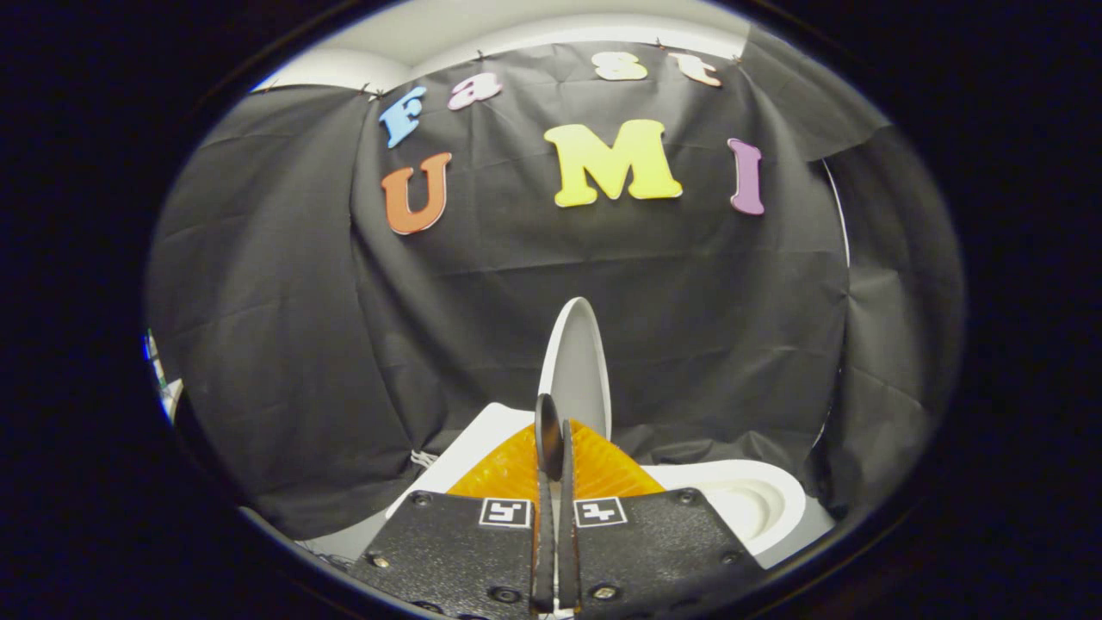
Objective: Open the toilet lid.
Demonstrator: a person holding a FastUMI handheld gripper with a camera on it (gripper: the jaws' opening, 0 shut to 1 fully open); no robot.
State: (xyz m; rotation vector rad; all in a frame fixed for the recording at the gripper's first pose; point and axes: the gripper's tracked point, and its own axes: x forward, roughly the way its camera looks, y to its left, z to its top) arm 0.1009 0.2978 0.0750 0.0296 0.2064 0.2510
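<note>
Standing upright, the toilet lid (578,362) rises edge-on just beyond the fingertips, against the black cloth wall (284,344). The gripper (554,448) has its orange fingers (603,469) pressed together, and nothing seems pinched between them, though the tips are hard to read. Beside the lid, the white toilet bowl (758,499) lies open.

The scene is viewed from on the gripper (551,439), forward along its closed fingers, close above the toilet (740,499).
</note>
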